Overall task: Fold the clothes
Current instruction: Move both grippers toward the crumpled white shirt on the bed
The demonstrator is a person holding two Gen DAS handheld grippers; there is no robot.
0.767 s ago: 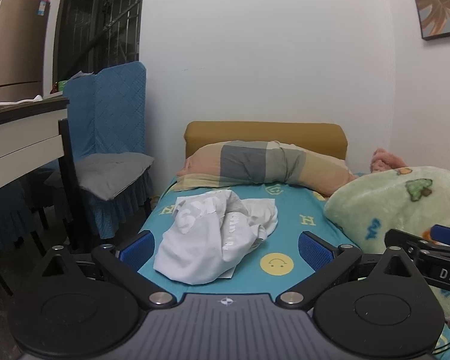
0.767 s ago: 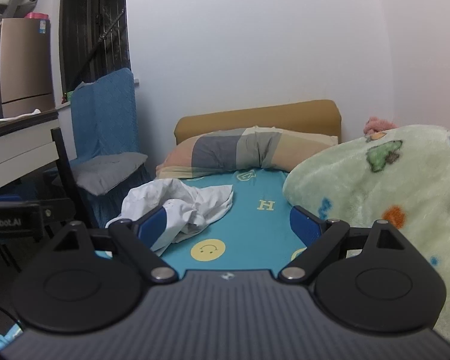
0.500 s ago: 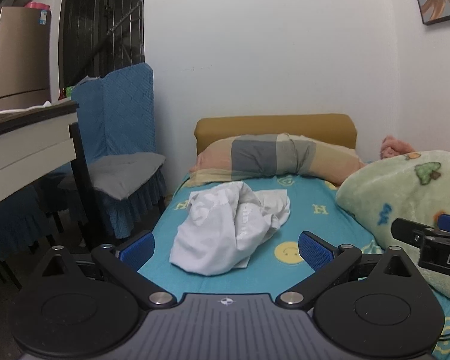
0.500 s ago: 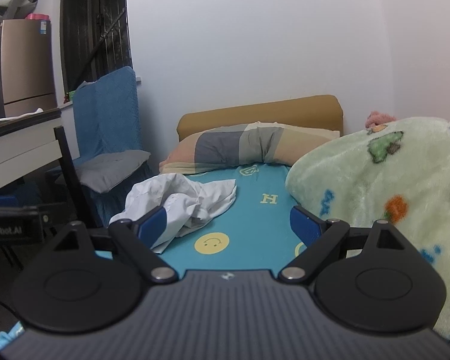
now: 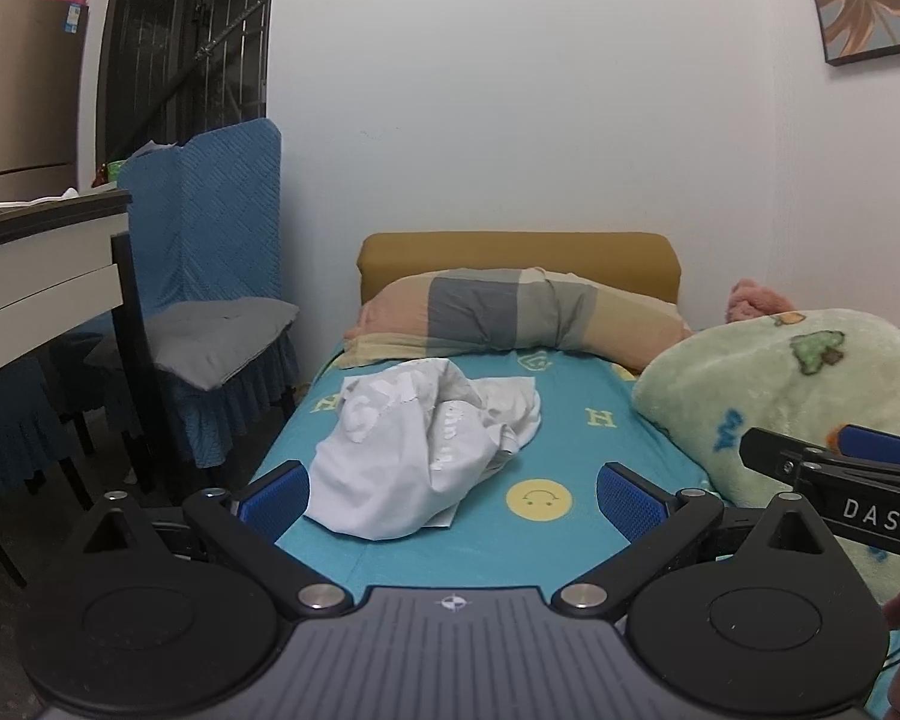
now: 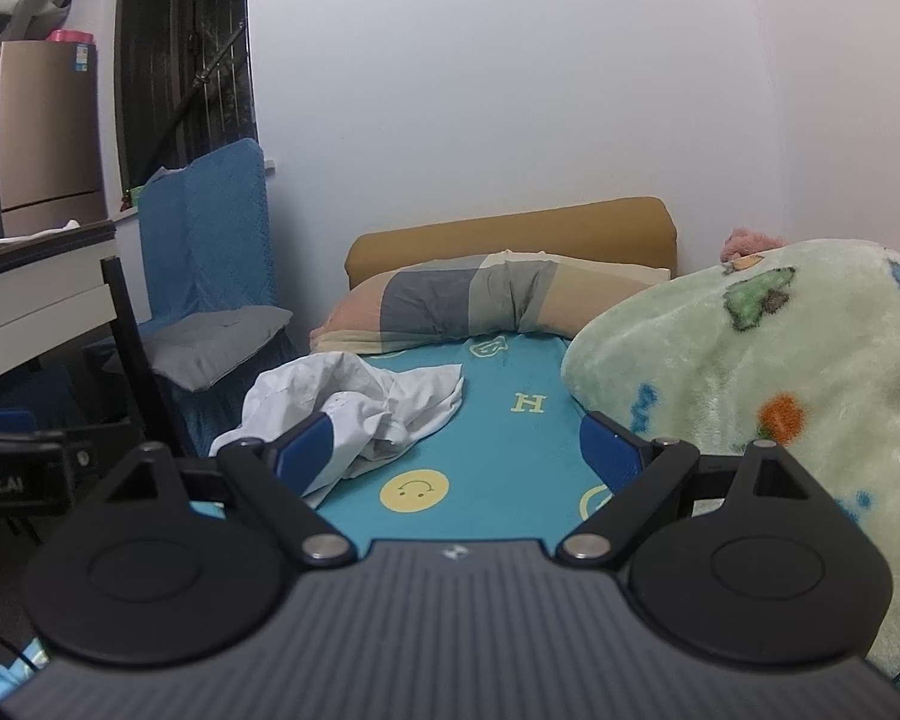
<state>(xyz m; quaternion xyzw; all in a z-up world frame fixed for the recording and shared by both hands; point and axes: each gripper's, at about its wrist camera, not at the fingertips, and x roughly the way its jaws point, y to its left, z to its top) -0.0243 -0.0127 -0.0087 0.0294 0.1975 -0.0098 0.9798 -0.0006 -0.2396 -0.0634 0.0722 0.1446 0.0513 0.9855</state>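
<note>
Both my tongs gape wide, holding nothing: left gripper (image 5: 453, 495) and right gripper (image 6: 459, 450) hang over the teal sheet (image 5: 576, 450). My white garment (image 5: 426, 438) lies crumpled on the bed's left half, just ahead of the left one. Crowding the right side is a green fleece blanket (image 6: 750, 372); a striped pillow (image 5: 510, 318) lies beyond, a blue-covered chair (image 5: 222, 276) beside the bed.

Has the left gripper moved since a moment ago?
Yes. In the left wrist view the white garment and pillow sit farther right and the chair shows more, so the left gripper shifted leftward.
</note>
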